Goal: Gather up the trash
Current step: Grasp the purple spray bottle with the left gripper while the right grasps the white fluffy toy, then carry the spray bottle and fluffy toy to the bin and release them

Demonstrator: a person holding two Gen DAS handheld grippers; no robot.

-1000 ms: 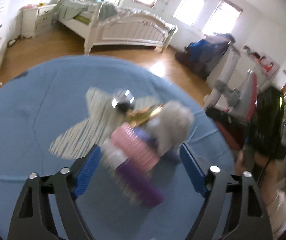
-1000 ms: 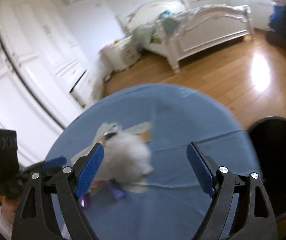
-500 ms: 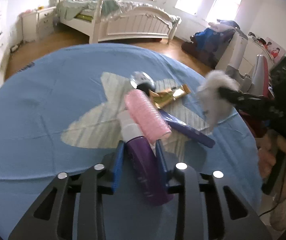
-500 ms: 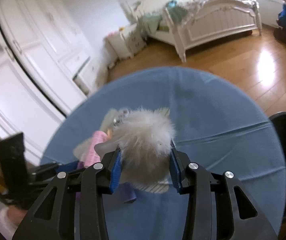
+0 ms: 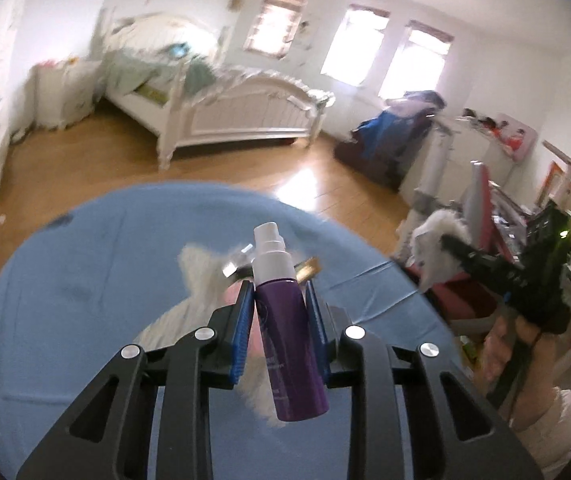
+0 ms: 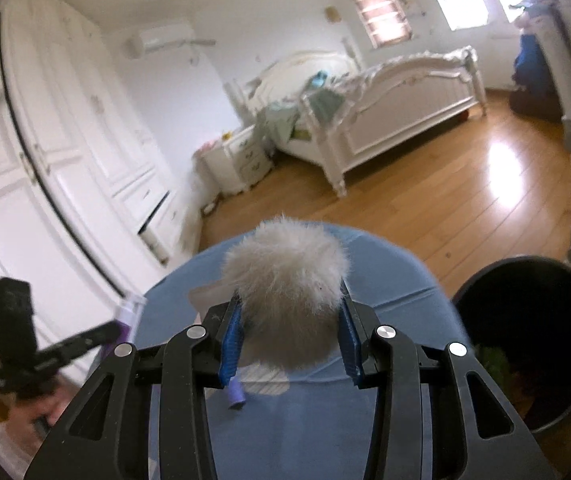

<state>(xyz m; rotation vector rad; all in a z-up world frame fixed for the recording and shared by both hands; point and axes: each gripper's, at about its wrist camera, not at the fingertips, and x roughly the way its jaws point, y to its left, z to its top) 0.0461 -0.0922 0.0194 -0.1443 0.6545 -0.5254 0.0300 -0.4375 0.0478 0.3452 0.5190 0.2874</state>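
Note:
My left gripper is shut on a purple spray bottle with a white cap and holds it above the blue round table. My right gripper is shut on a grey fluffy ball, lifted above the table. The fluffy ball also shows in the left wrist view off the table's right edge. A black trash bin stands to the right of the table. A gold wrapper and a shiny object lie on the table behind the bottle.
A pale star-shaped mat lies on the table. A small purple piece lies on the table below the right gripper. A white bed, a nightstand, white wardrobes and wooden floor surround the table.
The left gripper has lifted the purple bottle off the table and tipped it upright. The right gripper has raised the fluffy ball and carried it toward the bin side.

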